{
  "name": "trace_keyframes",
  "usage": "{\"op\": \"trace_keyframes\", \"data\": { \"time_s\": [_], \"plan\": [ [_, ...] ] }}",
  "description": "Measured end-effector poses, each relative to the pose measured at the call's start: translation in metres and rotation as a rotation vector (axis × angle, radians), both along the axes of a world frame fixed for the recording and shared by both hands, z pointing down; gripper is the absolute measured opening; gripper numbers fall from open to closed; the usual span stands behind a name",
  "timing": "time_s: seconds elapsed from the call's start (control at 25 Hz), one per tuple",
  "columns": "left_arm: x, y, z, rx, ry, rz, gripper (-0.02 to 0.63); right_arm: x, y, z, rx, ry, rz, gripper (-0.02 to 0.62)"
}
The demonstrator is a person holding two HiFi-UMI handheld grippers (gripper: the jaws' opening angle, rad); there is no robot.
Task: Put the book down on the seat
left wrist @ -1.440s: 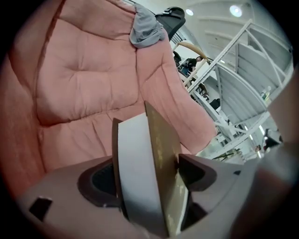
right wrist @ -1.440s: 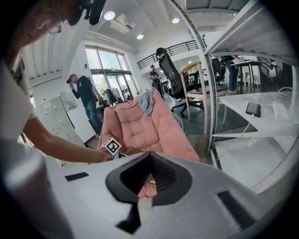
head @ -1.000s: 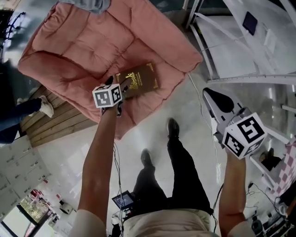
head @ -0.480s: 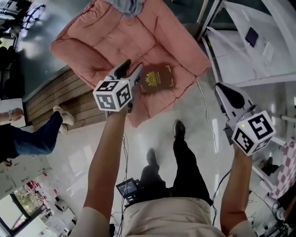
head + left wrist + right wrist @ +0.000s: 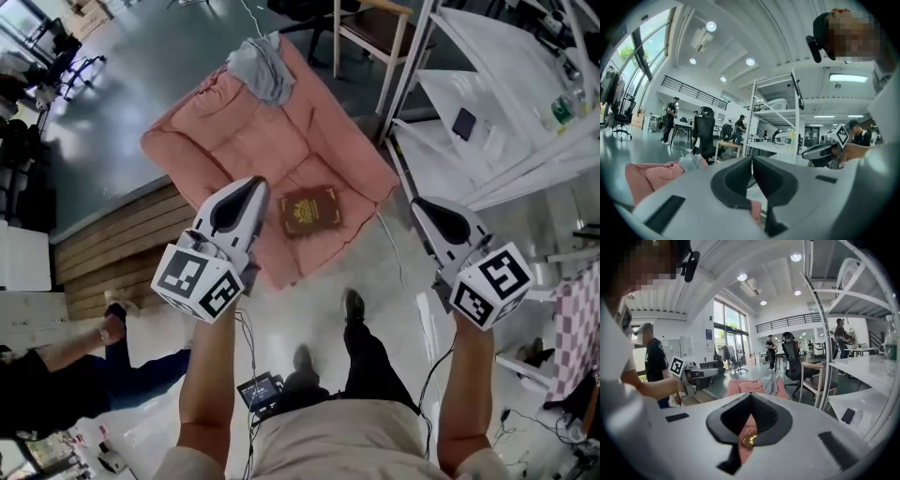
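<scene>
As far as can be judged from how things lie, done already: maroon book (image 5: 309,212) with a gold emblem lying flat, cover up, on the near part of the pink cushioned seat (image 5: 234,141), free of both claws. Left gripper (image 5: 251,185) clenched on nothing, jaws pressed together, hanging above the seat's near left edge with the book just to its right and below. Right gripper (image 5: 420,206) likewise closed and empty, tips meeting, out over the pale floor (image 5: 394,272) to the right of the seat, well apart from the book. Nearer of the two by a clear margin: the left. Along the right claw's own line, book glimpsed low in the hollow under the tips, far off and untouched. Long axis of the book running roughly left to right across the cushion, slightly skewed. For any further reach, down and a little right from the left claw, jaws to be opened first. On the seat besides the book: a crumpled grey cloth (image 5: 261,70) draped at the far end, well apart from it. On the white shelving rack (image 5: 487,159) at right: a dark phone-like slab (image 5: 463,124) on one shelf, a bottle (image 5: 562,108) at the far right, too small to tell more. Wooden chair (image 5: 375,23) far beyond the seat, wooden platform (image 5: 103,248) at its left.
</scene>
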State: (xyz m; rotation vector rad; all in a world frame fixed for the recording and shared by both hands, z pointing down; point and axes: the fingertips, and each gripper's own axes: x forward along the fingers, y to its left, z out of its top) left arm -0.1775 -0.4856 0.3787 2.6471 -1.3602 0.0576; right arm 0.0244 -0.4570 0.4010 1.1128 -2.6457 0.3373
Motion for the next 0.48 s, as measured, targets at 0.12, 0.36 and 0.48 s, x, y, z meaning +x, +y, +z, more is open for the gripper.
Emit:
{"op": "trace_keyframes", "data": {
  "time_s": [0.12,0.36,0.48],
  "plan": [
    [-0.003,0.029,-0.044,0.062,0.002,0.013,0.014,-0.007,0.018,-0.033,0.039,-0.006,-0.011,-0.009],
    [-0.015,0.089,-0.117,0.161,-0.003,0.036,0.012,-0.031,0.06,-0.099,0.124,-0.006,-0.047,-0.011],
    [-0.025,0.122,-0.15,0.217,-0.029,0.046,0.012,-0.044,0.085,-0.132,0.181,0.018,-0.071,-0.011]
  ]
}}
